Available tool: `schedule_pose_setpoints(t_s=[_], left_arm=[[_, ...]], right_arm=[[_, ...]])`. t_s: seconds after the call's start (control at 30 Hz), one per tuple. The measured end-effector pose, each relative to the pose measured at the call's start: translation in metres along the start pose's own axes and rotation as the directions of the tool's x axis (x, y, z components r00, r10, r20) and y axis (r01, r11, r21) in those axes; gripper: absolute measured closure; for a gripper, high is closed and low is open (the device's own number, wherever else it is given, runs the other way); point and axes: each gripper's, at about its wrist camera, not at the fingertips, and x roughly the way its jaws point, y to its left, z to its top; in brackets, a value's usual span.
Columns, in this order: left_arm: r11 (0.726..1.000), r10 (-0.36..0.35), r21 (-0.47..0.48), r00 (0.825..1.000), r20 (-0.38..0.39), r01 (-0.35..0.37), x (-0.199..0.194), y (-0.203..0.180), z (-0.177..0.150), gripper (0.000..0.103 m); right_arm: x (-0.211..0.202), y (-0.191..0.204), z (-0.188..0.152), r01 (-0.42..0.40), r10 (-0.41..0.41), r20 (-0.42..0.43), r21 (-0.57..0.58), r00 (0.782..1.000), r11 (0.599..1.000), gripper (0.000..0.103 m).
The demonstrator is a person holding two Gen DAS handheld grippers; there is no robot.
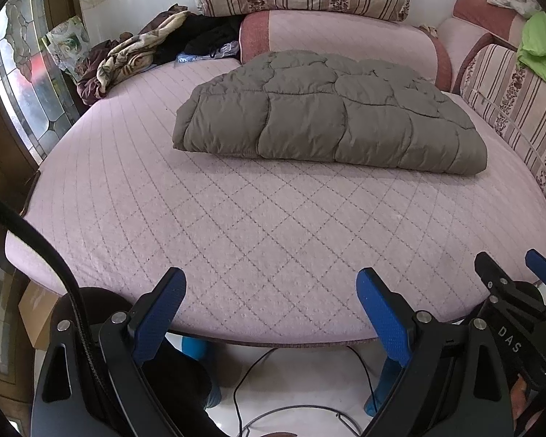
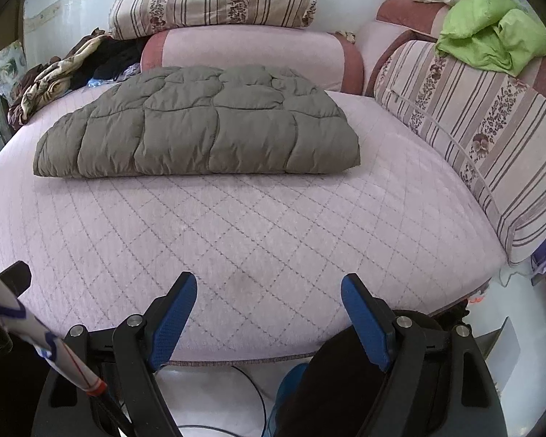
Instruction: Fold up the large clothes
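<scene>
A grey-brown quilted puffer garment [image 1: 327,113] lies folded into a thick rectangle on the pink quilted sofa seat [image 1: 236,236]. It also shows in the right wrist view [image 2: 200,131] on the same seat [image 2: 254,236]. My left gripper [image 1: 271,284] is open and empty, held back over the seat's front edge, well short of the garment. My right gripper [image 2: 268,287] is open and empty too, at the front edge. The right gripper also shows at the right edge of the left wrist view [image 1: 509,266].
Striped floral cushions [image 2: 214,0] and pink bolsters [image 2: 251,54] line the back and right side. Crumpled dark and patterned clothes [image 1: 134,54] lie at the back left. A lime-green garment [image 2: 491,32] sits on the right armrest. Cables [image 1: 251,393] run on the floor below.
</scene>
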Motion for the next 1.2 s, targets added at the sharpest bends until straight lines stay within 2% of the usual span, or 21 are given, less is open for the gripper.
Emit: schedule_pose_setpoints(t_s=[0.87,1.2], left_arm=[[1.000,-0.002,-0.009,1.000,-0.020,0.002,0.007,0.000,-0.001,0.009],[0.999,0.038,-0.018,0.999,0.022,-0.038,0.012,0.015,0.024,0.009]], right_arm=[[0.006,0.003,-0.003,-0.023,0.023,-0.011,-0.002,1.000,1.000,0.018],[0.010,0.010,0.018,-0.035,0.035,0.020,-0.022,0.999,0.999,0.018]])
